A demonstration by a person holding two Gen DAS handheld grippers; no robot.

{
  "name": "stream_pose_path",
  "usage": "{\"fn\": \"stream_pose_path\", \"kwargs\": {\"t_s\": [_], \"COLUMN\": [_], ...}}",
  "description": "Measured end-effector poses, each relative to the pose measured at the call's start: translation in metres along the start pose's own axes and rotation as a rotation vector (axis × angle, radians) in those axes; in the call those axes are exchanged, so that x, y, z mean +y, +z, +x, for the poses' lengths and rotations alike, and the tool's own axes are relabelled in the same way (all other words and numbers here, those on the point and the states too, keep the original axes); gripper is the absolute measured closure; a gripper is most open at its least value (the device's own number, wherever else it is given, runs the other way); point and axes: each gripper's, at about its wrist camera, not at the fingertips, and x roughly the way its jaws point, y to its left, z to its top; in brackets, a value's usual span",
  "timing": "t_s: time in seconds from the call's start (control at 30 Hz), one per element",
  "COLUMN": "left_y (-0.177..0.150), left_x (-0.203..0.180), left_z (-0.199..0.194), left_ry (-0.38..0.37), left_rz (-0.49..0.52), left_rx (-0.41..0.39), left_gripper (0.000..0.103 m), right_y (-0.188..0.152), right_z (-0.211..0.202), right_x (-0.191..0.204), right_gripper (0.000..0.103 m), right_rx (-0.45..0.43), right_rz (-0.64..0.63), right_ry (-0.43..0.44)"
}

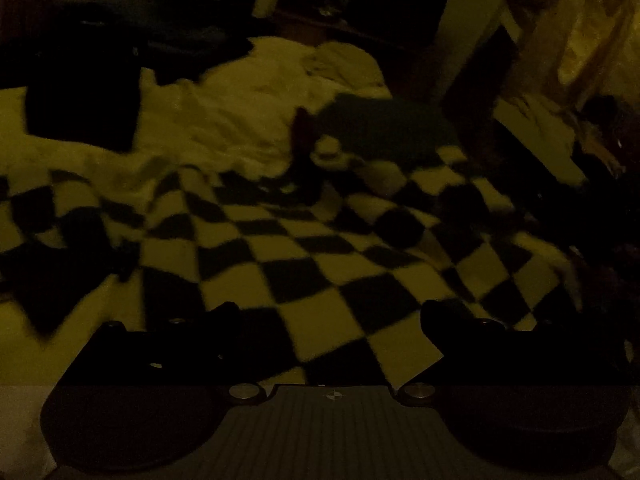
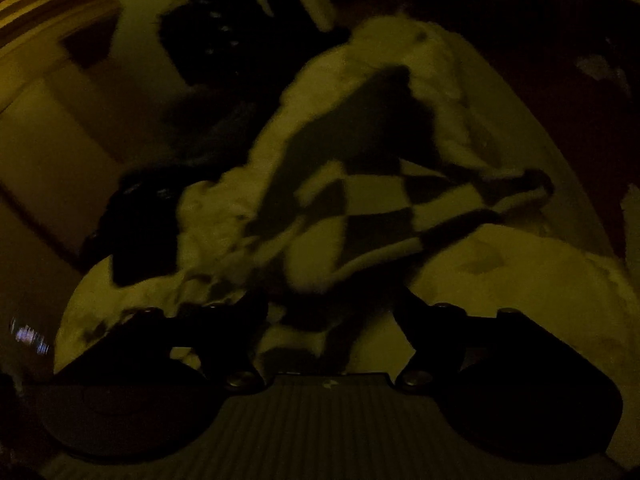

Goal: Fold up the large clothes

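Observation:
A large black-and-white checkered cloth [image 1: 320, 248] lies spread and rumpled over a pale bed. My left gripper [image 1: 332, 312] hangs just above its near part, open wide, with nothing pinched between its dark fingers [image 1: 228, 316]. In the right wrist view the same cloth [image 2: 360, 208] is bunched into a ridge that runs away toward a far corner. My right gripper [image 2: 330, 308] stands with its jaws apart, and a fold of the cloth lies between them, closer to the left finger [image 2: 256, 308]. The dark, blurred picture shows no pads pressing on it.
Crumpled pale bedding [image 1: 240, 120] covers the bed beyond the cloth. Dark clothes [image 1: 84, 96] are heaped at the back left. A dark rounded shape [image 1: 380, 128] sits at the cloth's far edge. Dark furniture [image 1: 360, 4] and a curtain [image 1: 592, 28] stand behind.

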Motion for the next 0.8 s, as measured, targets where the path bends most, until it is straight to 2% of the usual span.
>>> {"fn": "stream_pose_path", "kwargs": {"t_s": [0.07, 0.13, 0.23, 0.33, 0.37, 0.4, 0.53, 0.6, 0.7, 0.73, 0.8], "left_y": [-0.004, -0.01, -0.017, -0.017, -0.016, -0.016, -0.015, -0.015, -0.015, -0.015, -0.015], "left_x": [-0.007, -0.01, -0.014, -0.016, -0.015, -0.014, -0.011, -0.012, -0.014, -0.013, -0.013], "left_z": [0.015, 0.032, 0.047, 0.049, 0.05, 0.051, 0.054, 0.055, 0.056, 0.056, 0.055], "left_ry": [-0.003, -0.001, -0.011, 0.001, 0.0, -0.003, -0.011, -0.009, -0.007, -0.006, -0.009], "left_rz": [0.025, 0.023, 0.017, 0.041, 0.039, 0.032, 0.017, 0.02, 0.023, 0.024, 0.02], "left_rx": [0.037, 0.077, 0.112, 0.104, 0.107, 0.111, 0.125, 0.128, 0.13, 0.13, 0.127], "left_gripper": [0.0, 0.0, 0.0, 0.0, 0.0, 0.0, 0.0, 0.0, 0.0, 0.0, 0.0], "right_y": [0.004, 0.01, 0.017, 0.019, 0.02, 0.022, 0.037, 0.051, 0.082, 0.094, 0.115], "right_z": [0.015, 0.026, 0.049, 0.062, 0.063, 0.063, 0.044, 0.028, -0.002, -0.011, -0.017], "right_x": [-0.015, -0.029, -0.046, -0.051, -0.05, -0.05, -0.035, -0.026, -0.009, -0.008, -0.016], "right_gripper": [0.046, 0.046, 0.049, 0.072, 0.088, 0.093, 0.094, 0.096, 0.096, 0.096, 0.096], "right_rx": [-0.031, -0.079, -0.089, -0.133, -0.133, -0.125, -0.133, -0.164, -0.274, -0.324, -0.37], "right_rz": [0.074, 0.151, 0.245, 0.264, 0.263, 0.254, 0.199, 0.17, 0.097, 0.104, 0.152], "right_ry": [0.052, 0.091, 0.13, 0.163, 0.176, 0.193, 0.252, 0.301, 0.332, 0.339, 0.345]}}
